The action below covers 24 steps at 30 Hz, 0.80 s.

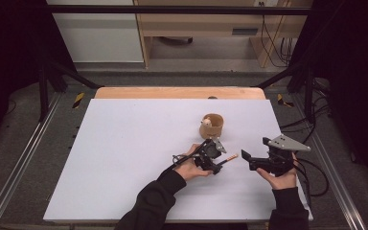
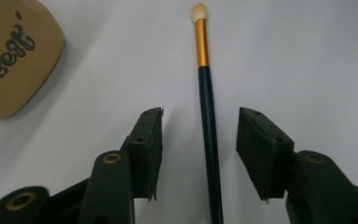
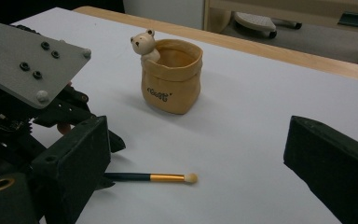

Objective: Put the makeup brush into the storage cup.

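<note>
target: slim makeup brush with dark green handle, gold ferrule, pale tip (image 2: pixel 208 121), flat on the white bench (image 1: pixel 124 158).
left tongs: left tongs (image 2: pixel 199 140) spread apart, jaws straddling the handle, neither pad touching that I can see.
long axis: handle runs straight out along my left tongs' line, tip pointing away.
right tongs: right tongs (image 3: pixel 205 163) wide apart, holding nothing, off to the brush's tip side.
nearer hand: left, clearly.
nearby: tan bag-shaped pot with bear figure (image 3: pixel 171 77), beyond the brush, apart from it.
next, my guess: close left straight on the handle.
</note>
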### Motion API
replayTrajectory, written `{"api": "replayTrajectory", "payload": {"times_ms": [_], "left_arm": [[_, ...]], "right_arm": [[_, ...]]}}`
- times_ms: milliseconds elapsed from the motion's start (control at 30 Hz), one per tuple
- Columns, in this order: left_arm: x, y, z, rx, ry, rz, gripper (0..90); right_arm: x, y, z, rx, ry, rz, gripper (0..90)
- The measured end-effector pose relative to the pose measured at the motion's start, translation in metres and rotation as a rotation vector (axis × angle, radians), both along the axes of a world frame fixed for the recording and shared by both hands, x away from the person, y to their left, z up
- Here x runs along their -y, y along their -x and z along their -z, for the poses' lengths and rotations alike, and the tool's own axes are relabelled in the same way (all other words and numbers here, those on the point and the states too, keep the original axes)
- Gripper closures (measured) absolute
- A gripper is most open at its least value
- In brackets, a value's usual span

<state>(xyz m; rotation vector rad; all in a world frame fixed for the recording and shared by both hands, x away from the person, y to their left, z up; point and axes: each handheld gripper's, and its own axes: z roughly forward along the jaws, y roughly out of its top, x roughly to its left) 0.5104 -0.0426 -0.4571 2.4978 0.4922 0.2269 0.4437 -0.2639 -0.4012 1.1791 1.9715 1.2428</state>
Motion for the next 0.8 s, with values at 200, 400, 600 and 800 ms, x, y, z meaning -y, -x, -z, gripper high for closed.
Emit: {"api": "replayTrajectory", "payload": {"times_ms": [200,400,600,800], "left_arm": [[0.003,0.0002,0.0007,-0.012,-0.01,0.012,58.9],[0.0051,0.0001,0.0016,-0.022,-0.015,0.023,66.8],[0.0063,-0.0015,0.0026,-0.03,-0.016,0.02,71.4],[0.0081,-0.0025,0.0027,-0.035,-0.021,0.02,73.6]], "right_arm": [[0.0,-0.0001,0.0001,0.001,0.002,-0.001,7.3],[-0.0001,-0.0004,0.0004,0.001,0.007,-0.003,7.4],[-0.0003,-0.0004,0.0004,-0.001,0.005,-0.004,7.4],[-0.0004,-0.0004,0.0005,-0.003,0.005,-0.003,7.4]]}}
